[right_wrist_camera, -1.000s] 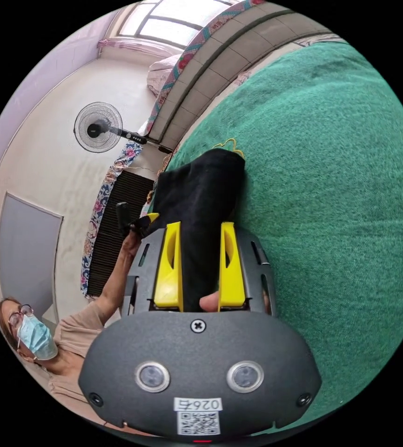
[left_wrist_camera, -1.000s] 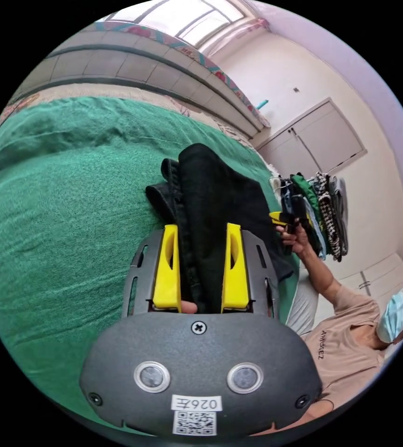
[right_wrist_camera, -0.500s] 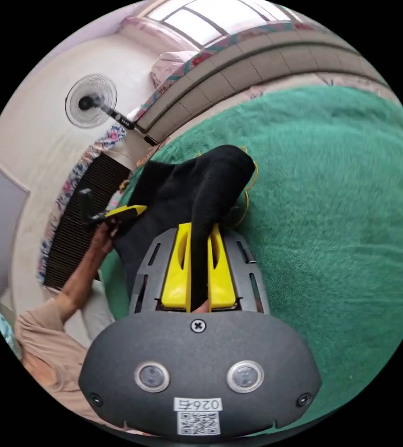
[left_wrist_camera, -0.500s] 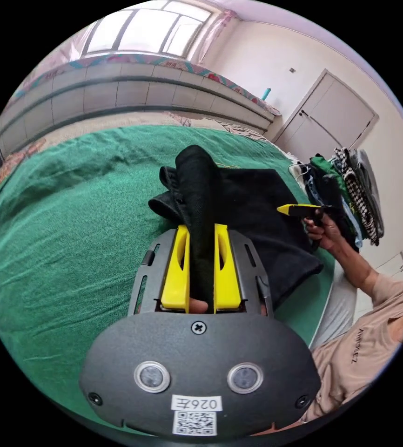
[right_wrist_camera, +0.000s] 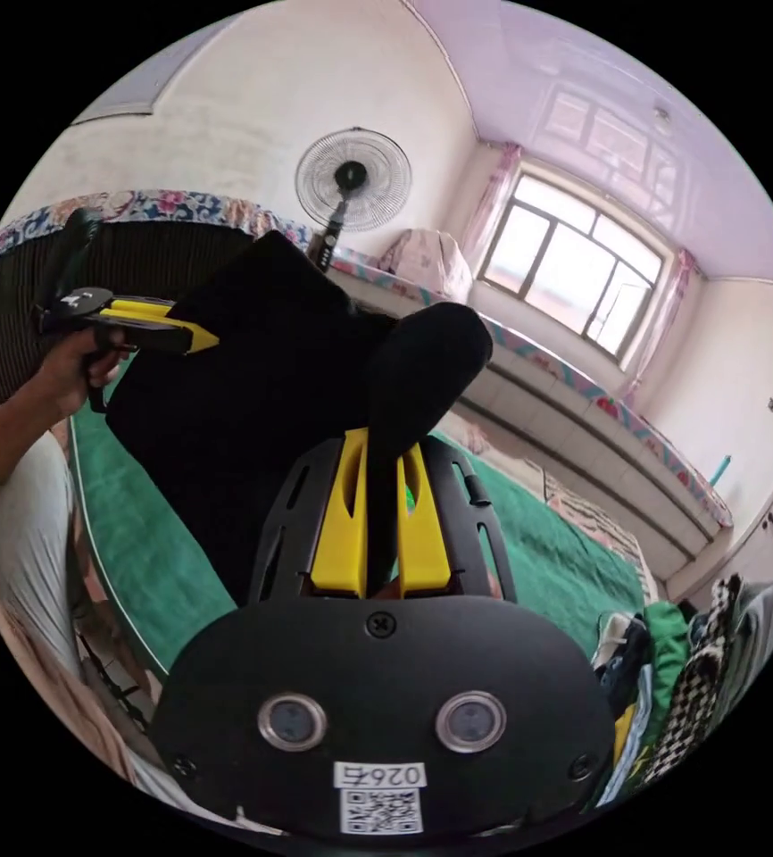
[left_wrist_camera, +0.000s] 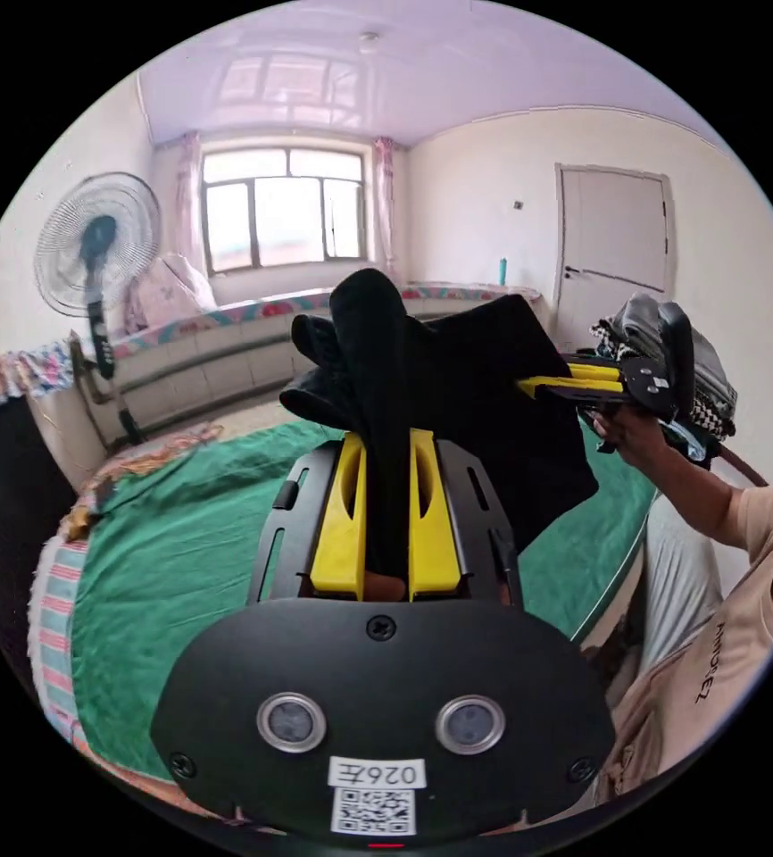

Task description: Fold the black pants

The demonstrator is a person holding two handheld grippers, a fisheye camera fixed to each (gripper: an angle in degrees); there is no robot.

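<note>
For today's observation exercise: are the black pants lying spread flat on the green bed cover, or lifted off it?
Lifted. The black pants hang bunched between the left gripper and right gripper, both clamped on them, above the green bed cover.

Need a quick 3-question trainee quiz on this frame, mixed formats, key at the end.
1. True or false: the left gripper is shut on the black pants.
2. The green cover lies on: A) a bed B) a chair C) a shelf.
3. Fill in: near the window stands a ____.

Key: 1 true; 2 A; 3 fan.
</note>
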